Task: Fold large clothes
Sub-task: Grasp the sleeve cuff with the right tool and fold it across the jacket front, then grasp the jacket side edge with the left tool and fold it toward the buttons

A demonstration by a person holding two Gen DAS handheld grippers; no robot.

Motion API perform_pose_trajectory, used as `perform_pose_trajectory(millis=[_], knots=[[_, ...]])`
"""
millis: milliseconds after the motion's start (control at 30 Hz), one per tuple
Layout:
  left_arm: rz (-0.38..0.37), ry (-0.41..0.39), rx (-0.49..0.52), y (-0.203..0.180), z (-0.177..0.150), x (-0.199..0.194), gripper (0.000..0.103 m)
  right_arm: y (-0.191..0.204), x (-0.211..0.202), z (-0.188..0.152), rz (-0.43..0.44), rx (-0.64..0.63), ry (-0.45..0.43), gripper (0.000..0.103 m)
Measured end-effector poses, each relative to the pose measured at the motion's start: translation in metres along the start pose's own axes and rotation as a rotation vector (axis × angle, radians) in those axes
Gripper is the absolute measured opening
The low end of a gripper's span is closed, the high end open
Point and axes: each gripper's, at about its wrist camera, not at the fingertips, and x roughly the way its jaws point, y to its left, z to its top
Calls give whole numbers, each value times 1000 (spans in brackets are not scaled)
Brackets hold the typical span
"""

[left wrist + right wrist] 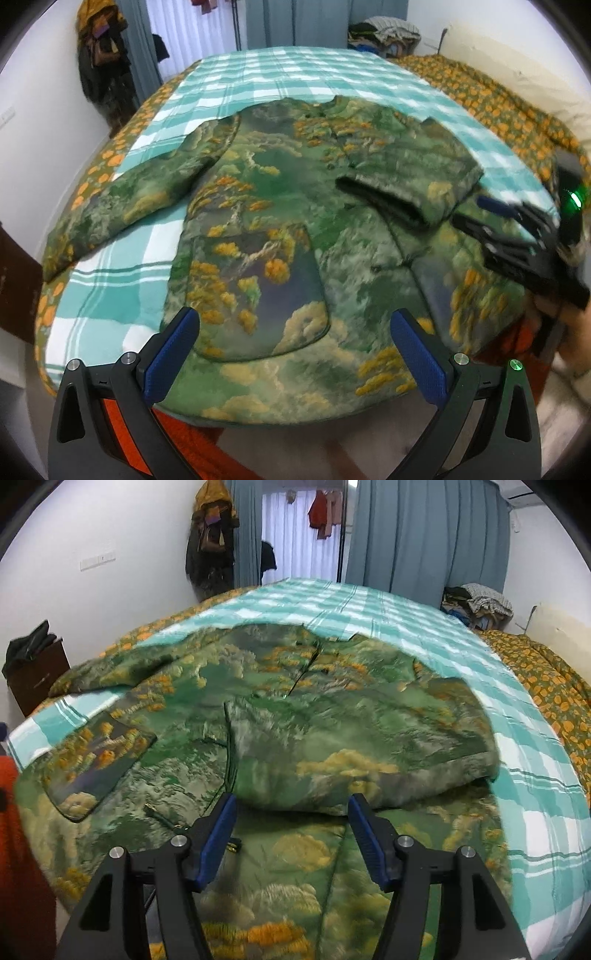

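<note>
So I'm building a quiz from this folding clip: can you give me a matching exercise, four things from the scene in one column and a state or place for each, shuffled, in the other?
Things:
1. right sleeve
2. left sleeve
3. left tongs
4. pile of clothes

States or places:
A. open, holding nothing
B. stretched out sideways over the checked sheet
C. folded across the jacket front
D. at the far corner of the bed

Pairs: 1-C, 2-B, 3-A, 4-D

One jacket, one bed, two grippers.
</note>
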Motion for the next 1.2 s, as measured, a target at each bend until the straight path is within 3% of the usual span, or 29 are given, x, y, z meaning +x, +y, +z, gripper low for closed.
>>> perform_pose_trajectory(millis=[100,233,367,433,533,600,633,733,900,1000,1100,1200], knots=[[-109,-7,-55,5,18,3,103,-11,-27,-6,-19,29,-36,64],[-311,41,-132,-2,52,32,103,-25,-46,-25,-86,60,-43,65],[-370,146,-123,-33,85,96,102,-39,-47,-33,-101,112,-28,65],[-351,192,-126,-48,98,128,99,-43,-48,-31,-94,130,-41,65],[-278,231,-107,-70,111,166,72,-41,-52,-32,-88,108,-63,65],[-232,255,-90,-79,113,183,20,-38,-51,-34,-81,84,-68,65],[-191,255,-77,-82,113,186,15,-37,-51,-35,-75,75,-68,65],[-181,206,-40,-82,124,175,10,-42,-48,-39,-58,83,-59,65],[-107,83,-23,-55,170,150,9,-82,-39,-40,-34,233,-35,65],[-70,53,-53,-34,195,157,9,-118,-24,-26,-33,332,-25,65],[-48,42,-61,-25,212,170,9,-144,-5,-1,-34,350,-15,64],[-34,42,-61,-26,220,185,9,-171,28,32,-51,346,12,47]])
